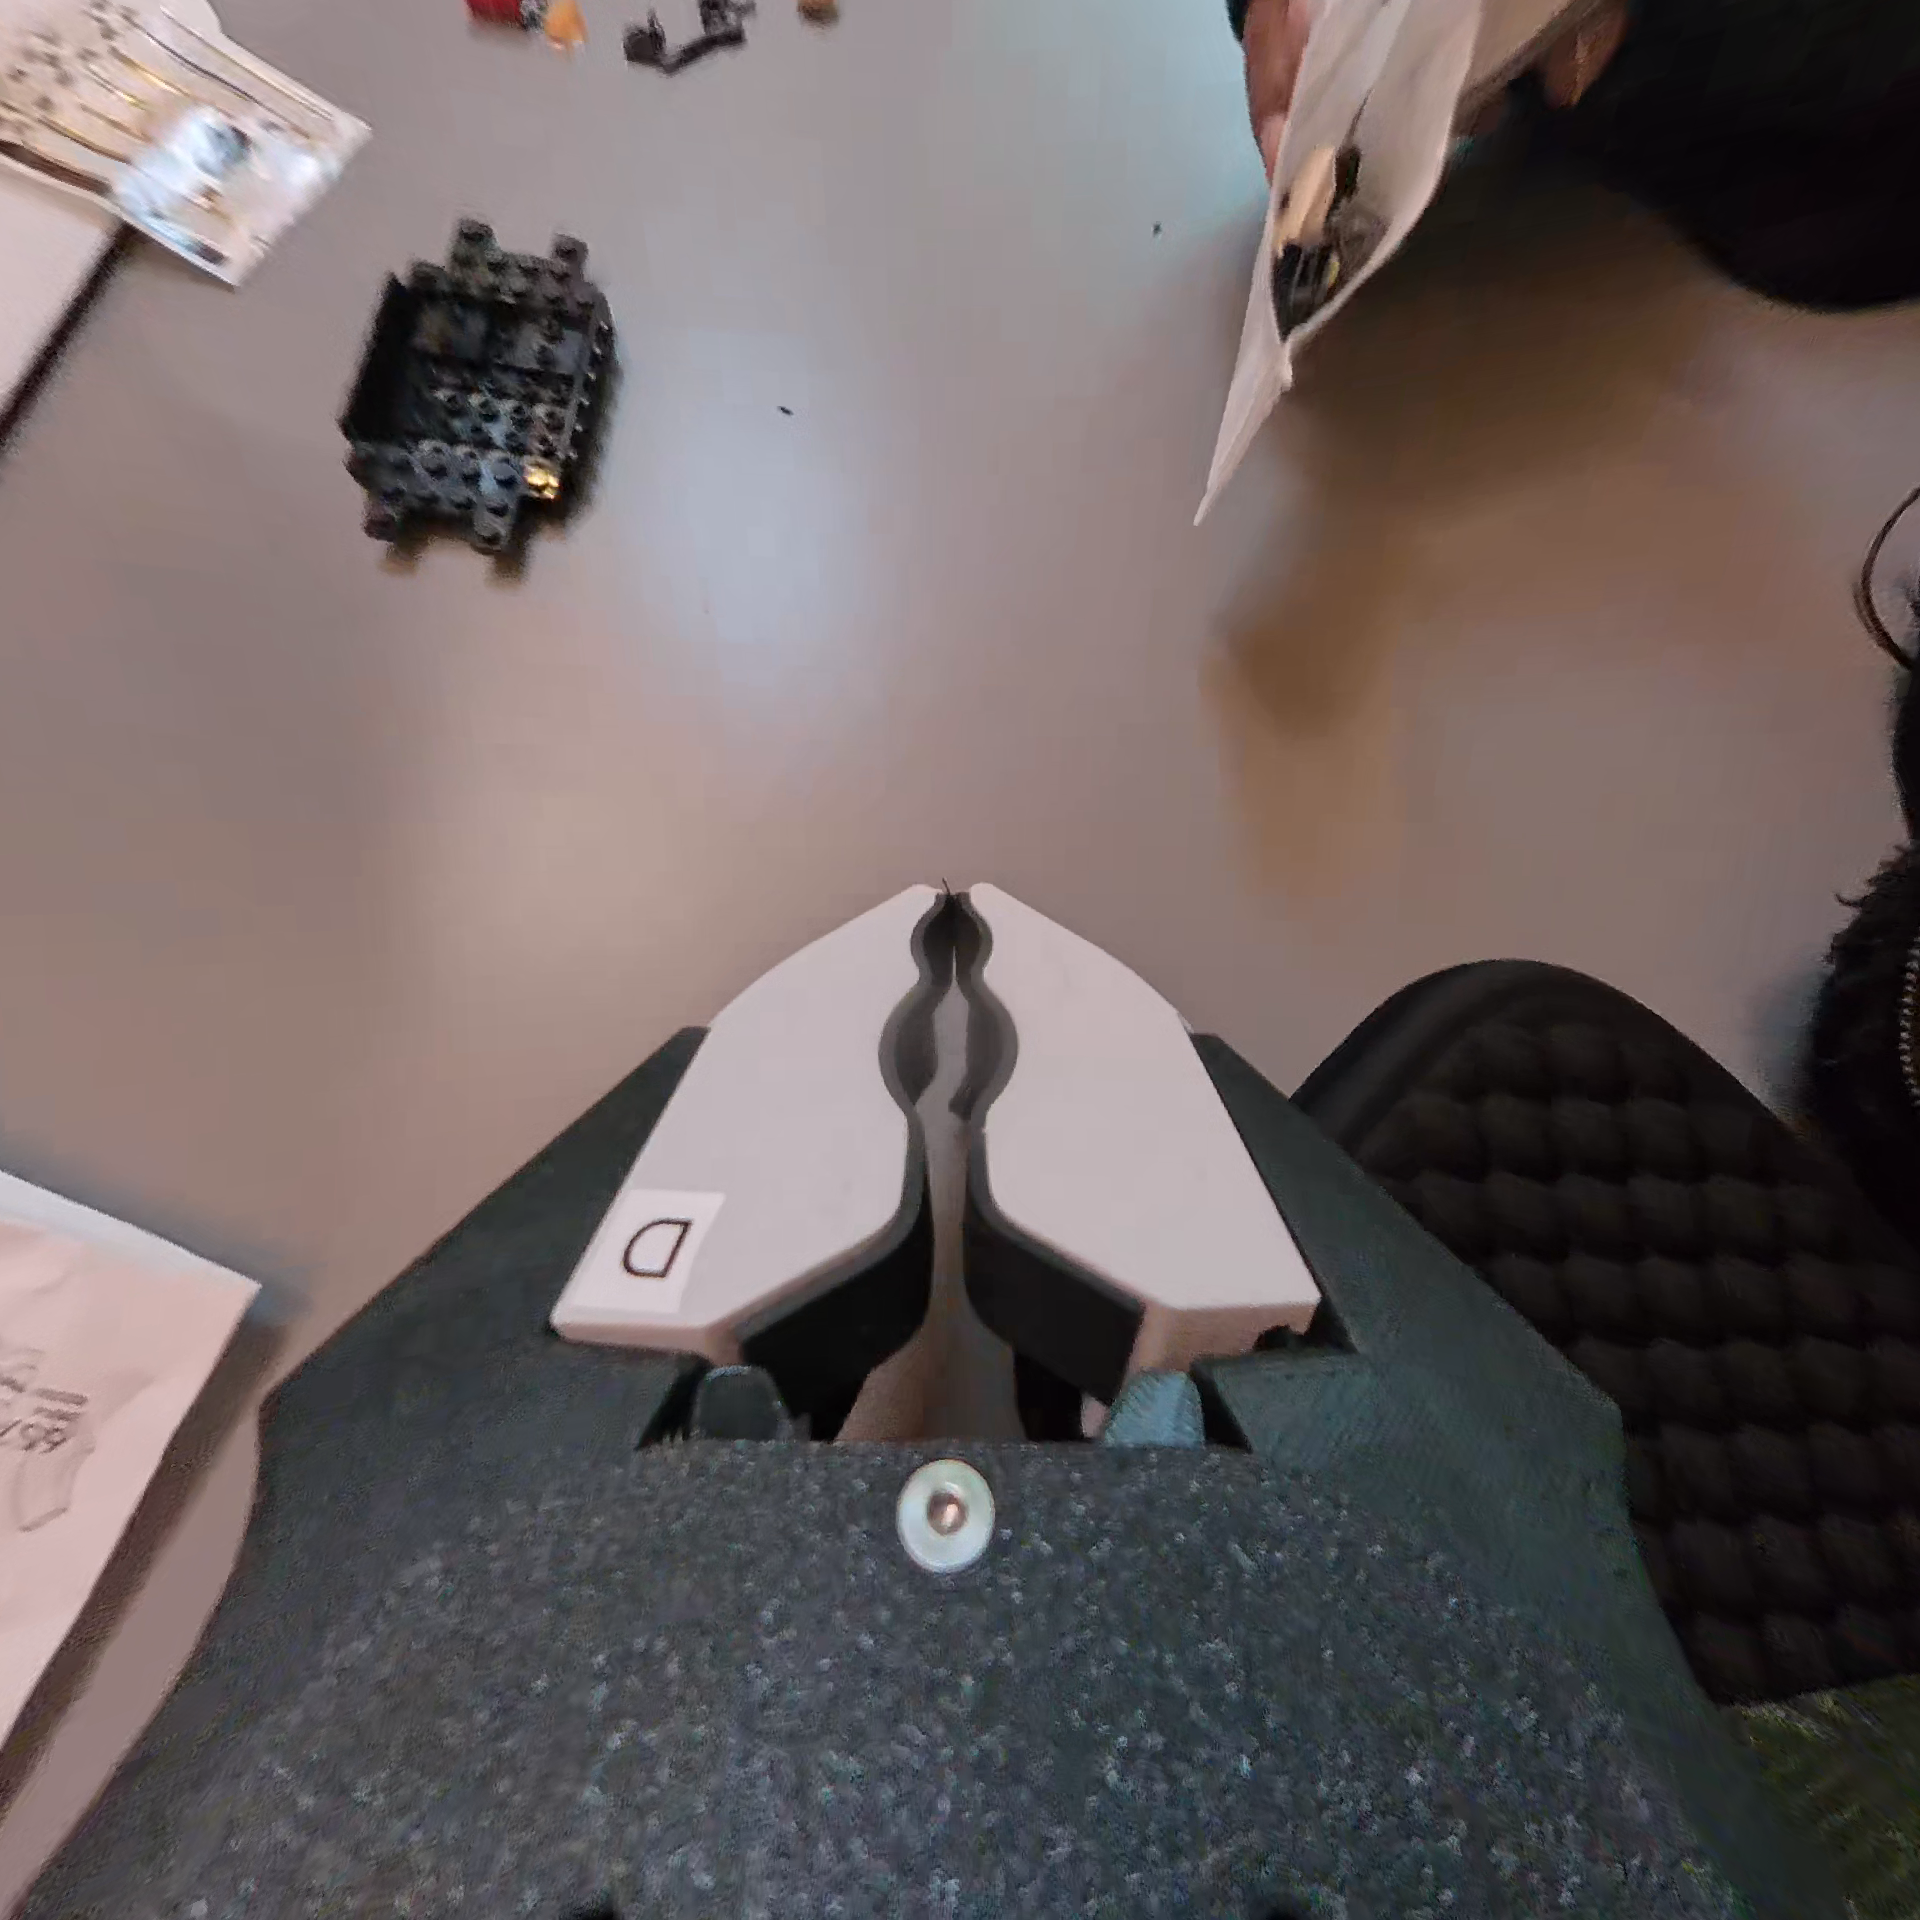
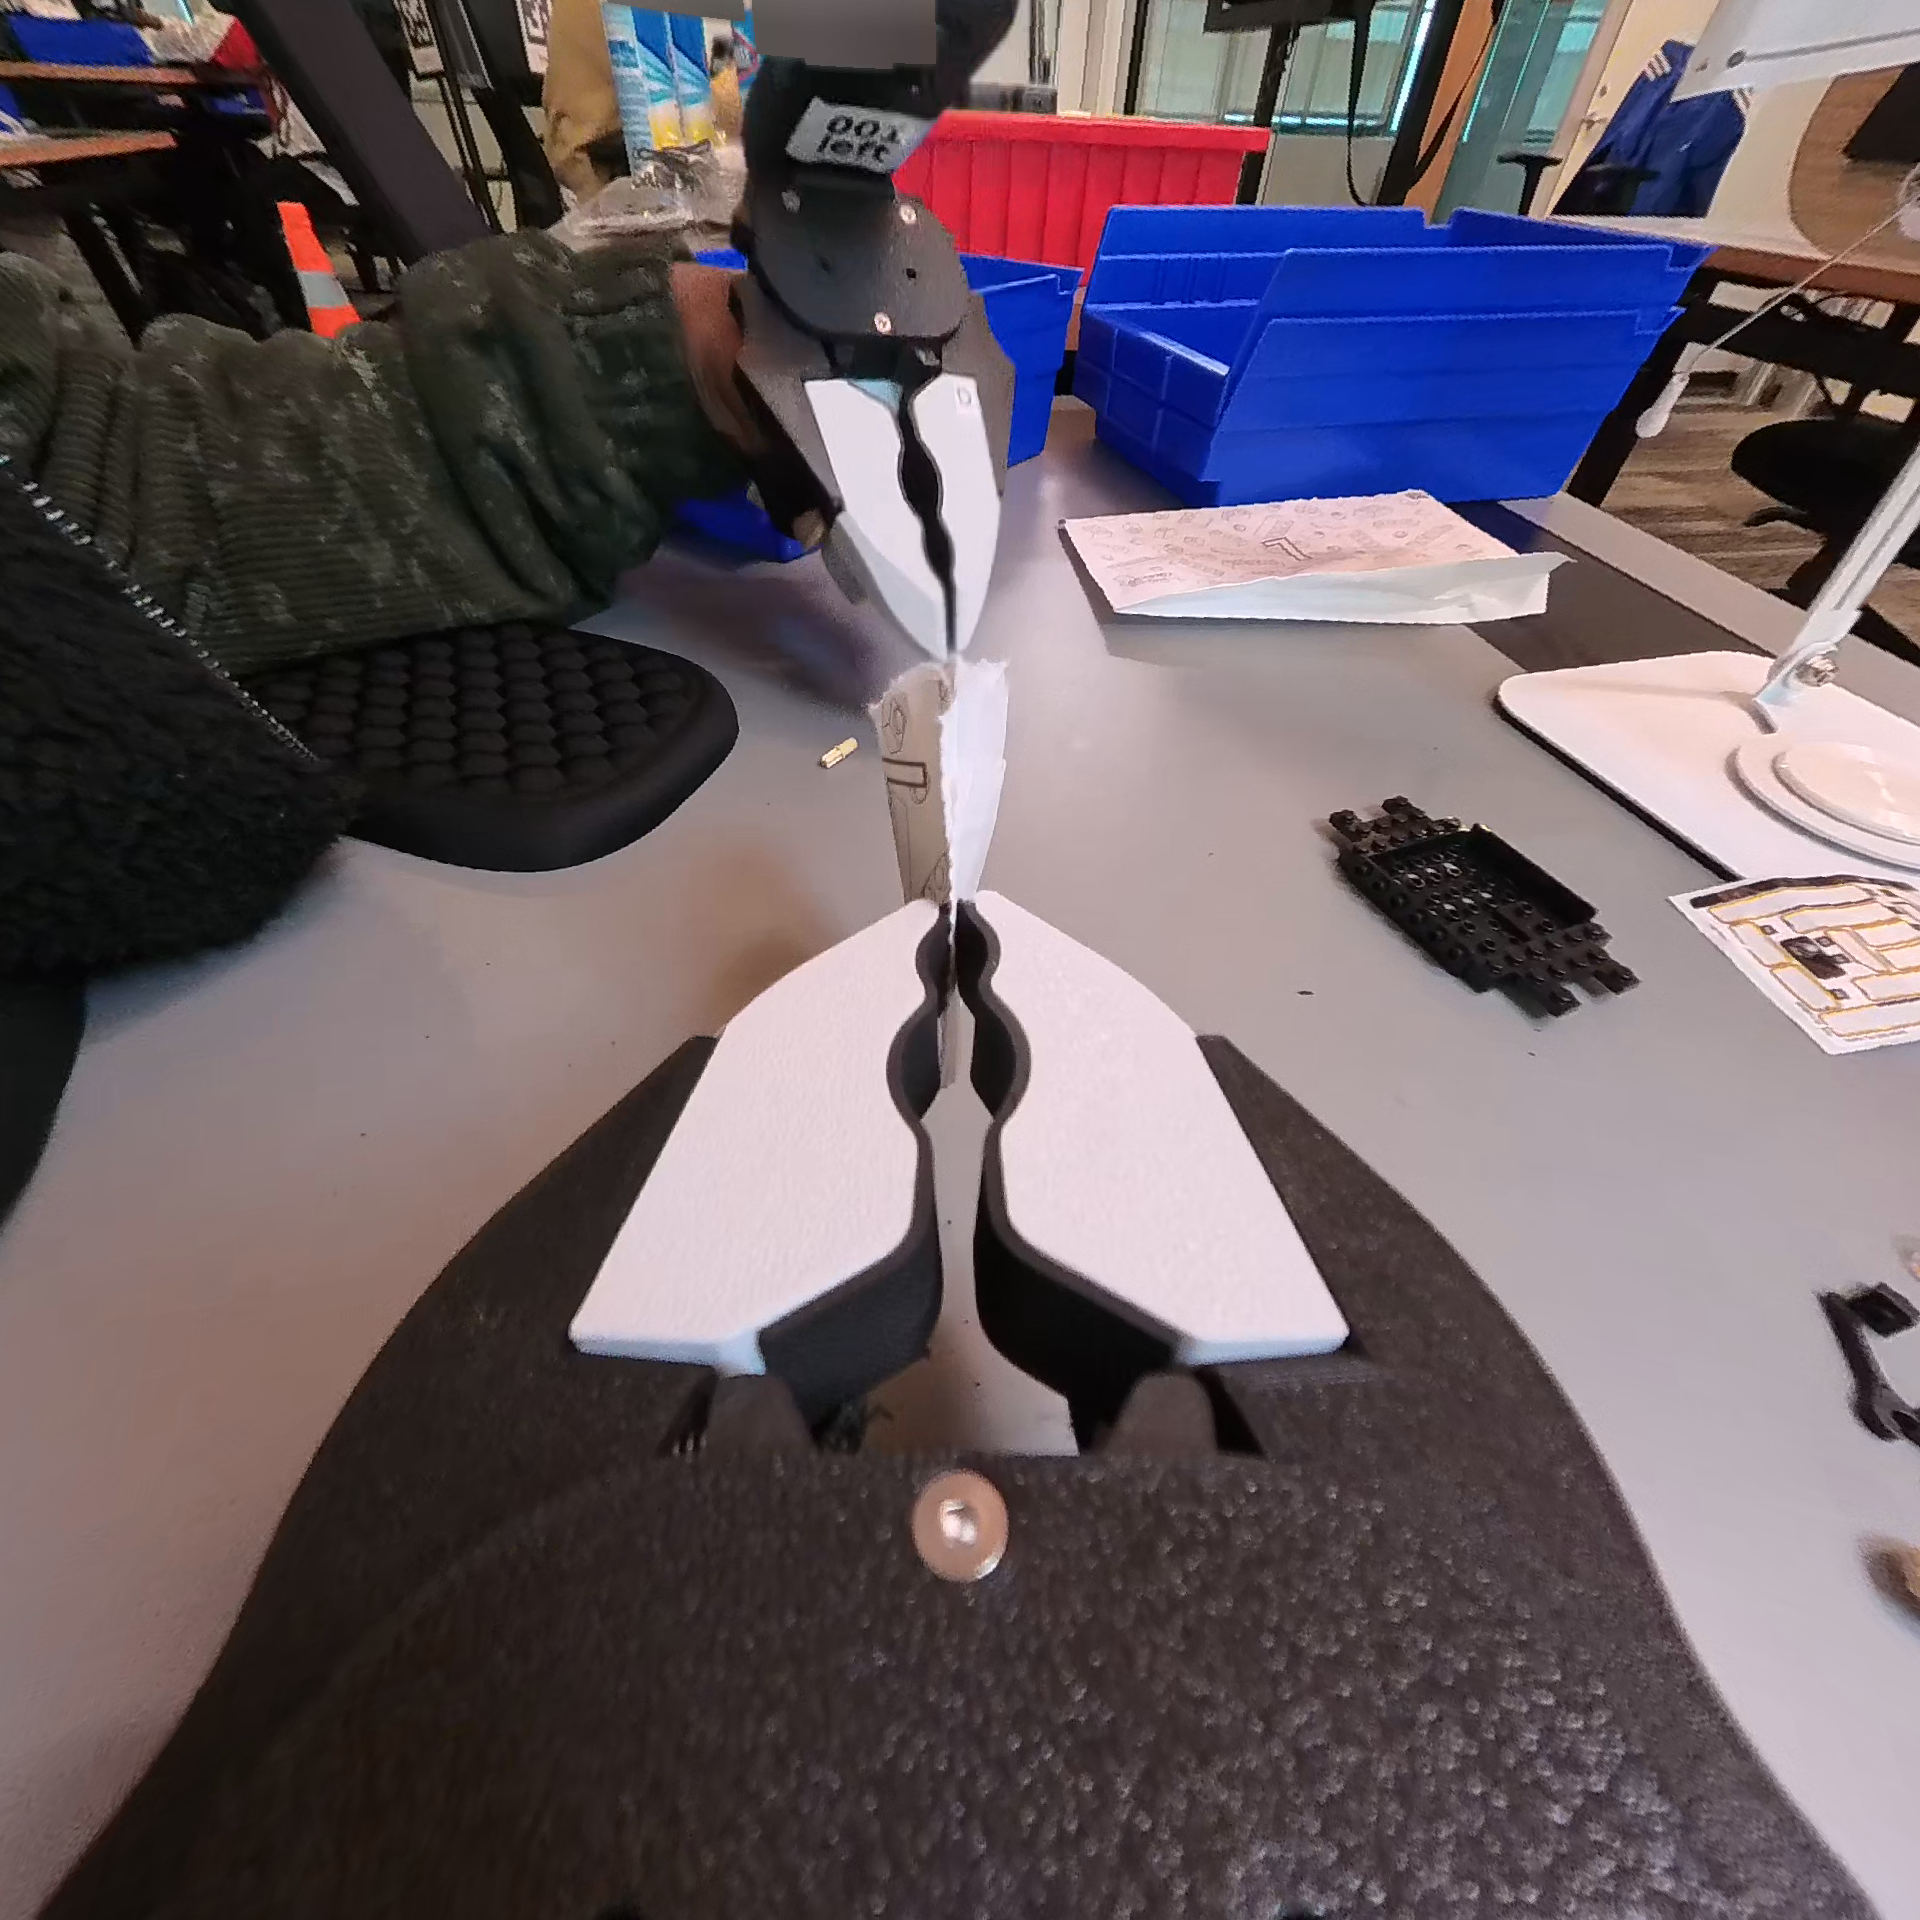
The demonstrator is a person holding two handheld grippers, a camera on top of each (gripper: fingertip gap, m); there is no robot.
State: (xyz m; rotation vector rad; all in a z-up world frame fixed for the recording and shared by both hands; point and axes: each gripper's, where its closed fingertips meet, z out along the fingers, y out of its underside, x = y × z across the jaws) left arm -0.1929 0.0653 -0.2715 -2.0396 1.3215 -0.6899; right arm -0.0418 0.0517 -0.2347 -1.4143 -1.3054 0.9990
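Note:
My right gripper is shut on the lower edge of a torn white paper bag and holds it upright above the grey table. In the left wrist view the bag hangs at the top right, its mouth open, with small dark and yellow pieces inside. My left gripper is shut, and no paper shows between its white fingers. In the right wrist view it points down with its tips close to the bag's torn top edge. A green sleeve is behind it.
A black brick chassis lies on the table, also in the right wrist view. Around it are a sticker sheet, an empty paper bag, blue bins, a lamp base, a black padded cushion and a small tan pin. There is about 15 cm between the tips of the two grippers.

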